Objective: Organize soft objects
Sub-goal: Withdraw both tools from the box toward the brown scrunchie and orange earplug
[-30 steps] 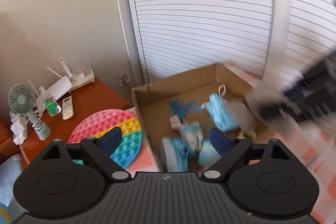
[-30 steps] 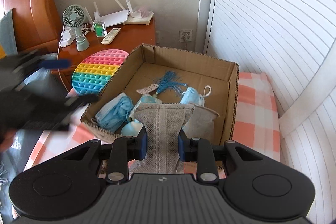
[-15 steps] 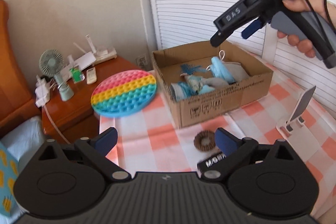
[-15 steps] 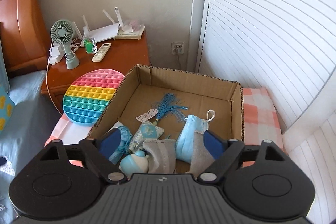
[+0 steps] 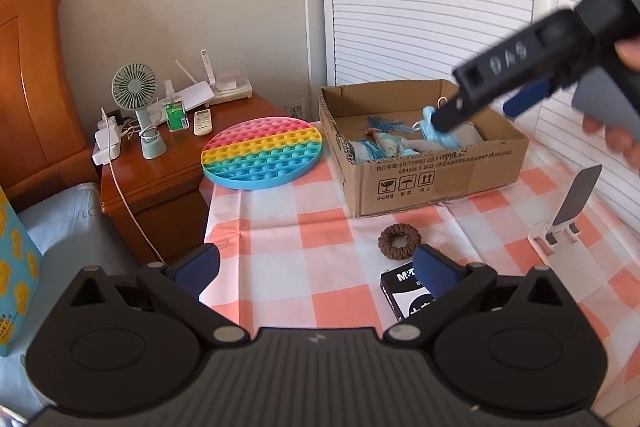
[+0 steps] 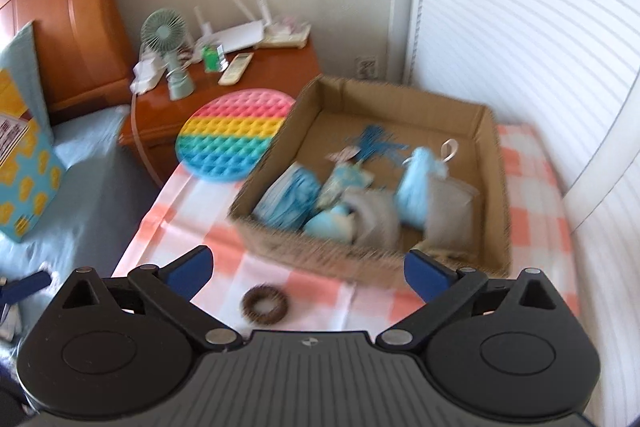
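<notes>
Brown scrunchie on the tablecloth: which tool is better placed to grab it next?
Left, probably. The brown scrunchie lies just ahead of the left tool, close to its right finger, jaws opening and empty. The right tool, also opening and empty, looks mainly at the cardboard box; the scrunchie sits low in its view.

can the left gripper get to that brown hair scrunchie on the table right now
Probably yes. The left gripper is opening with nothing between its fingers, and the scrunchie lies uncovered on the tablecloth just ahead.
</notes>
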Demonstrator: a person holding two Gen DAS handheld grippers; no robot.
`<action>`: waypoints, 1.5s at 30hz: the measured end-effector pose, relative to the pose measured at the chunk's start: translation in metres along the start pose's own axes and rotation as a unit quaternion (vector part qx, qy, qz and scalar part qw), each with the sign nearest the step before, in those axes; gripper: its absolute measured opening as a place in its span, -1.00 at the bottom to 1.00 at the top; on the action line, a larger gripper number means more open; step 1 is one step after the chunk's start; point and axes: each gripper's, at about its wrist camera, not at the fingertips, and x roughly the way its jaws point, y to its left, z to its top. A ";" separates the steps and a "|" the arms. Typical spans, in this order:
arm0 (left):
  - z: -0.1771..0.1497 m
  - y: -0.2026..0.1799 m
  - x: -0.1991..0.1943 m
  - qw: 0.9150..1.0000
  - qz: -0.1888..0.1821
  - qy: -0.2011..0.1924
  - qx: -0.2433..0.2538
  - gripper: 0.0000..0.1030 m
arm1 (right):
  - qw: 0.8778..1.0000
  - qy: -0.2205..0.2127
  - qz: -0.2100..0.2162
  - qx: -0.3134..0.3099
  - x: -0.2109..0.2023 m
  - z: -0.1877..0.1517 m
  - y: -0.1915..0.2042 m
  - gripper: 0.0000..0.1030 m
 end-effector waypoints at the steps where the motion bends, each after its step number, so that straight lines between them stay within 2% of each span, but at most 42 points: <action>1: -0.001 0.001 -0.001 1.000 0.001 0.000 0.000 0.99 | 1.000 0.002 0.003 -0.003 0.001 -0.004 0.004 1.00; 6: -0.007 0.005 0.000 1.000 0.006 0.002 -0.002 0.99 | 1.000 0.014 0.004 -0.009 0.013 -0.020 0.019 1.00; 20: -0.017 0.014 0.017 1.000 0.006 0.020 -0.018 0.99 | 0.993 0.113 -0.019 0.002 0.083 -0.038 0.022 1.00; 35: -0.019 0.016 0.036 0.999 0.002 0.037 -0.025 0.99 | 0.989 0.145 -0.020 -0.010 0.125 -0.041 0.024 1.00; 43: -0.020 0.016 0.040 0.999 0.002 0.042 -0.026 0.99 | 0.990 0.134 -0.043 -0.021 0.131 -0.039 0.021 1.00; 45: -0.020 0.016 0.040 0.999 0.002 0.042 -0.026 0.99 | 0.990 0.138 -0.035 -0.019 0.130 -0.037 0.020 1.00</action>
